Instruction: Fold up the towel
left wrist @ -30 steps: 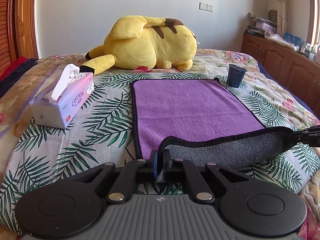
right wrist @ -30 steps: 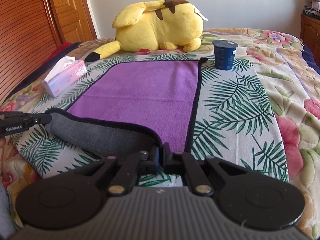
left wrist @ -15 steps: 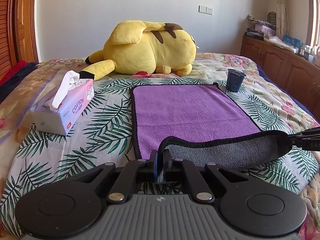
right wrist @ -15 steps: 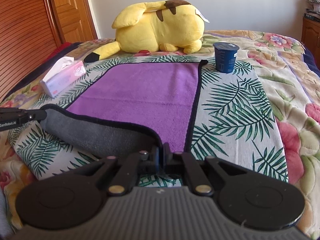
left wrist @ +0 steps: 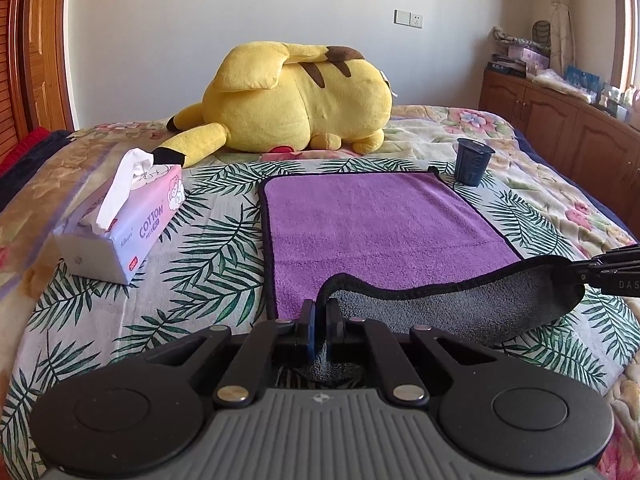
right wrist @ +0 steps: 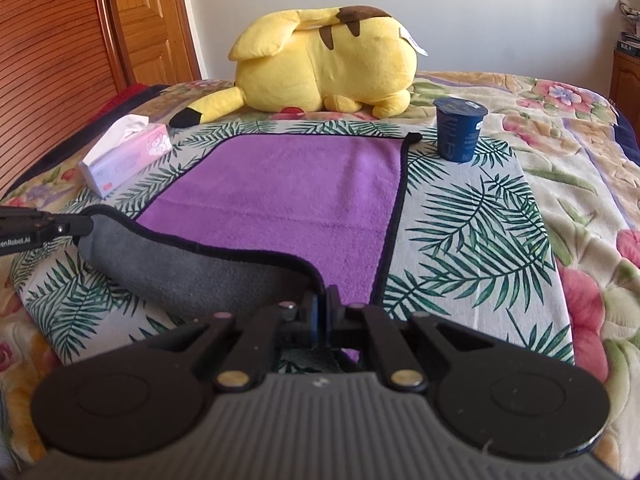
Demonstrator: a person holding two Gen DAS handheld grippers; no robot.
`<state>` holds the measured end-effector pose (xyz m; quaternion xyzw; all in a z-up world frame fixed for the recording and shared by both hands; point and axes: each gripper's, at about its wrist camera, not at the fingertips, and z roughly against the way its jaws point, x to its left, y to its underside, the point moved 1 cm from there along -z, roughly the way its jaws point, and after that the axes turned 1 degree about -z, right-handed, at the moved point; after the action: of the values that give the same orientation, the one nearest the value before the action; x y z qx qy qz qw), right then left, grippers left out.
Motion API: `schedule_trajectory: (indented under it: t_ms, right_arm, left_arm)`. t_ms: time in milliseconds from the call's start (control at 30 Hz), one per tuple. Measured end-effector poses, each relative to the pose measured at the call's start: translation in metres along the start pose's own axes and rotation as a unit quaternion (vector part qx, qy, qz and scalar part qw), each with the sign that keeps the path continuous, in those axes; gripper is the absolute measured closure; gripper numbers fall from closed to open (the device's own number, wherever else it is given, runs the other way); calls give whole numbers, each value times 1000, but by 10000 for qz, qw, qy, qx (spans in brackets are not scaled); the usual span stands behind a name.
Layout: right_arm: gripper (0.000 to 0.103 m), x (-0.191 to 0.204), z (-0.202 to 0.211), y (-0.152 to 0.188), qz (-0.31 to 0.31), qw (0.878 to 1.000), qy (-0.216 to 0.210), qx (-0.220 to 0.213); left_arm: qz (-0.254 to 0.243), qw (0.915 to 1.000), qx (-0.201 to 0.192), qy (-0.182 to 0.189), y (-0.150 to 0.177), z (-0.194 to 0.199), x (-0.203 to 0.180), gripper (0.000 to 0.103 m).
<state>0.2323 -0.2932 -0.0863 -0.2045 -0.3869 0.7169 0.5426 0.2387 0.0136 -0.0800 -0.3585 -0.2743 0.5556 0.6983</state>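
Observation:
A purple towel [left wrist: 376,224] with a black hem and a grey underside lies flat on the bed; it also shows in the right wrist view [right wrist: 280,192]. Its near edge is lifted and curled over, grey side up [left wrist: 460,304]. My left gripper [left wrist: 320,320] is shut on the near left corner. My right gripper [right wrist: 320,312] is shut on the near right corner. Each gripper's tip shows at the edge of the other's view, the right one [left wrist: 612,270] and the left one [right wrist: 44,226].
A yellow plush toy [left wrist: 296,96] lies beyond the towel's far edge. A tissue box [left wrist: 120,224] sits left of the towel. A dark blue cup [right wrist: 458,128] stands at the towel's far right corner. Wooden cabinets [left wrist: 560,120] stand to the right, a wooden door [right wrist: 148,20] to the left.
Both grippers have risen and lifted the towel's near edge higher. The grey fold has moved a little toward the far side.

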Motion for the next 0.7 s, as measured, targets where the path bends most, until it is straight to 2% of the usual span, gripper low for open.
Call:
schedule_trajectory:
  t_ms: [367,700]
  right_arm:
    - [99,-7,-3,-16,-8,9997,-151,-201]
    - [99,-13,-5,-27,145,9993,-83,-340]
  left_arm:
    - [122,9998,-85,110,-15,-3,5,103]
    - [-64,9998,-168,100,-28,-7,5,103]
